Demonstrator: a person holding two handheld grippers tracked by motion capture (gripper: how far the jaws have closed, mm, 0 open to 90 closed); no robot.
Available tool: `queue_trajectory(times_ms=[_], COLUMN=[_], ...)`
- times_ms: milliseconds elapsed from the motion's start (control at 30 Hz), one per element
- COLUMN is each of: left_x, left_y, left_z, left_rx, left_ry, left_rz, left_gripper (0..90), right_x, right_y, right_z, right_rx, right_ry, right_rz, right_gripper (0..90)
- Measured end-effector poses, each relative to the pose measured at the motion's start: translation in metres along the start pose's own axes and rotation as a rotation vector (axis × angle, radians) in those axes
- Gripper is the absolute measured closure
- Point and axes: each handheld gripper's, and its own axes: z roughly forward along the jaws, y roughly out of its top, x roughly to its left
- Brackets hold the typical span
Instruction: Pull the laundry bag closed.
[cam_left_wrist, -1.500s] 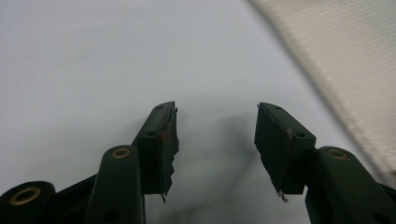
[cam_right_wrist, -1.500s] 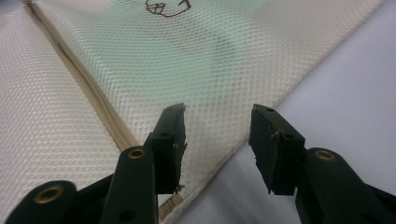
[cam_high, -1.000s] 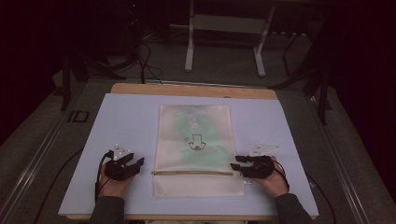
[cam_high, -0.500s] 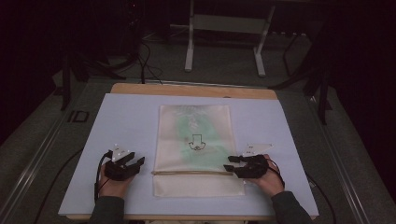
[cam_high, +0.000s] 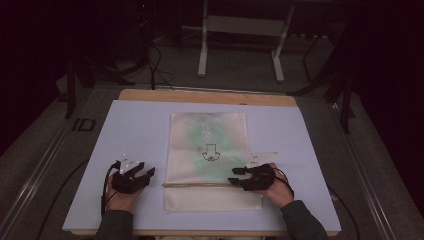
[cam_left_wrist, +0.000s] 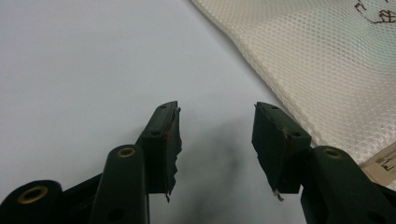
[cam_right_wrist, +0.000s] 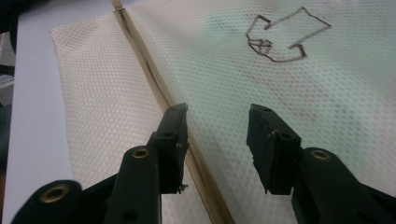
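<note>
Reaching in over the right edge of the cream mesh laundry bag (cam_high: 209, 160), the right gripper (cam_high: 234, 176) is hovering with its jaws spread wide; they have just been closing a little, and only mesh is lying beneath the gap, with nothing pinched. In the right gripper view the tan zipper strip (cam_right_wrist: 154, 84) is running under the near jaw, so the aim is probably to catch the zipper's end or its pull, though no pull is clear enough to tell.

Off the bag's left edge, the left gripper (cam_high: 149, 173) is resting over the bare pale blue table mat (cam_high: 140, 125) with its jaws also apart and empty, likely waiting to pin the fabric while the other one is working.

Lying flat in the middle of the mat, the bag is stretching lengthwise away from the person. Its honeycomb weave is letting a greenish patch of something inside show through, a dark arrow-shaped outline (cam_right_wrist: 285, 37) is printed near its centre, and the zipper is crossing it near the person's end.
</note>
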Motion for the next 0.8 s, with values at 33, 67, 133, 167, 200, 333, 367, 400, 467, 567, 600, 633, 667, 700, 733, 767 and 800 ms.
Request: queue_trajectory(times_ms=[33, 67, 133, 167, 200, 333, 367, 400, 467, 567, 600, 633, 667, 700, 733, 767, 800], left_x=[0.0, 0.0, 0.001, 0.001, 0.001, 0.0, 0.0, 0.0, 0.0, -0.001, -0.001, -0.001, 0.0, 0.0, -0.001, 0.0, 0.0], left_y=[0.0, 0.0, 0.0, 0.0, 0.0, -0.001, -0.001, -0.001, -0.001, -0.001, -0.001, -0.001, -0.001, -0.001, -0.001, -0.001, -0.001], left_z=[0.0, 0.0, 0.0, 0.0, 0.0, 0.001, 0.001, 0.001, 0.001, 0.001, 0.001, 0.001, 0.001, 0.001, 0.001, 0.001, 0.001], left_rx=[-0.003, -0.005, -0.004, -0.005, -0.005, 0.0, 0.0, 0.0, -0.001, 0.001, 0.001, -0.001, 0.0, -0.001, 0.0, 0.0, 0.0], left_ry=[0.001, 0.0, -0.004, -0.004, -0.004, 0.004, 0.003, 0.003, 0.002, 0.003, 0.003, 0.001, 0.001, 0.001, 0.002, 0.001, 0.001], left_rz=[-0.002, -0.006, -0.012, -0.011, -0.011, 0.004, 0.003, 0.001, 0.005, 0.007, 0.007, 0.005, 0.005, 0.004, 0.004, 0.004, 0.004], left_gripper=[51.3, 51.3, 51.3, 51.3, 51.3, 51.3, 51.3, 51.2, 51.2, 51.2, 51.2, 51.2, 51.2, 51.2, 51.1, 51.1, 50.8], right_x=[0.001, 0.002, 0.003, 0.004, 0.005, 0.008, 0.01, 0.01, 0.012, 0.016, 0.016, 0.017, 0.018, 0.019, 0.02, 0.021, 0.021], right_y=[0.001, 0.003, 0.007, 0.009, 0.01, 0.015, 0.018, 0.019, 0.022, 0.027, 0.027, 0.03, 0.031, 0.032, 0.033, 0.035, 0.035], right_z=[0.002, 0.004, 0.008, 0.01, 0.011, 0.016, 0.019, 0.02, 0.023, 0.029, 0.029, 0.033, 0.035, 0.036, 0.038, 0.04, 0.04], right_rx=[-0.001, 0.001, -0.005, -0.007, -0.005, 0.001, 0.005, 0.006, 0.006, 0.01, 0.01, 0.017, 0.018, 0.022, 0.022, 0.022, 0.022], right_ry=[0.004, 0.009, 0.041, 0.045, 0.046, 0.054, 0.06, 0.063, 0.07, 0.082, 0.082, 0.09, 0.093, 0.097, 0.101, 0.105, 0.105], right_rz=[-0.003, -0.006, -0.008, -0.009, -0.01, -0.026, -0.035, -0.042, -0.051, -0.064, -0.064, -0.07, -0.073, -0.073, -0.077, -0.08, -0.08], right_gripper=[58.7, 59.0, 60.3, 60.8, 61.1, 62.2, 62.7, 62.8, 62.9, 63.1, 63.1, 63.2, 63.3, 63.4, 63.5, 63.5, 63.5])
